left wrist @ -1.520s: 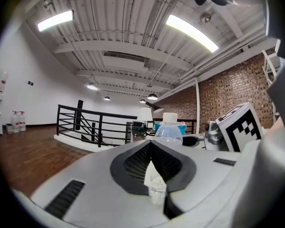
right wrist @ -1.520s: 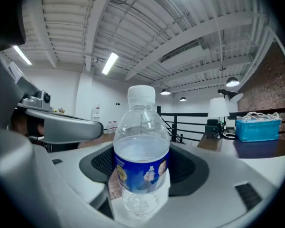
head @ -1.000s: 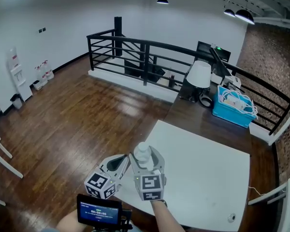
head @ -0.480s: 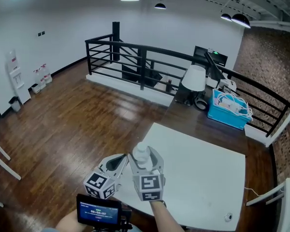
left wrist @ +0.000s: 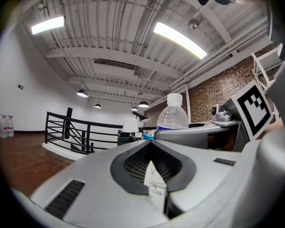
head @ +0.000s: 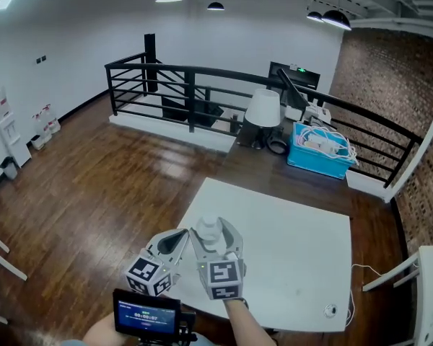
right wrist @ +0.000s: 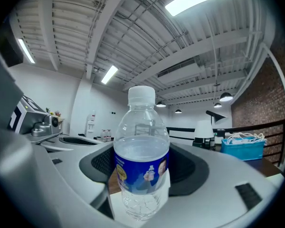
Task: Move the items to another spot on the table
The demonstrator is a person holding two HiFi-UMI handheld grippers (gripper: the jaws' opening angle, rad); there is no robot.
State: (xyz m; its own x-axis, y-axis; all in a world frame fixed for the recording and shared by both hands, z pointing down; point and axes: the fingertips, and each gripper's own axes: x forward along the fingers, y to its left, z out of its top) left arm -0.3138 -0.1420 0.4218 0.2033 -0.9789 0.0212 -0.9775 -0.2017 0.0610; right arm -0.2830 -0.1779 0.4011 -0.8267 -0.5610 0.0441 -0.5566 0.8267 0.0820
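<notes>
Bottle (right wrist: 141, 163) gripped, left gripper (head: 180, 238) alongside.

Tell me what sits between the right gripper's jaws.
A clear water bottle with a blue label, upright, clamped by the right gripper; the right gripper view shows it plainly.

the right tool (head: 215, 236) grips an upright bottle (head: 211, 228) beside the left tool (head: 175, 241).

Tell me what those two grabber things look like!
Both are smooth light-grey shells that taper to two curved jaws: the left gripper and the right gripper. Inside each jaw sits a dark ribbed pad. Each carries a cube with black-and-white square markers.
</notes>
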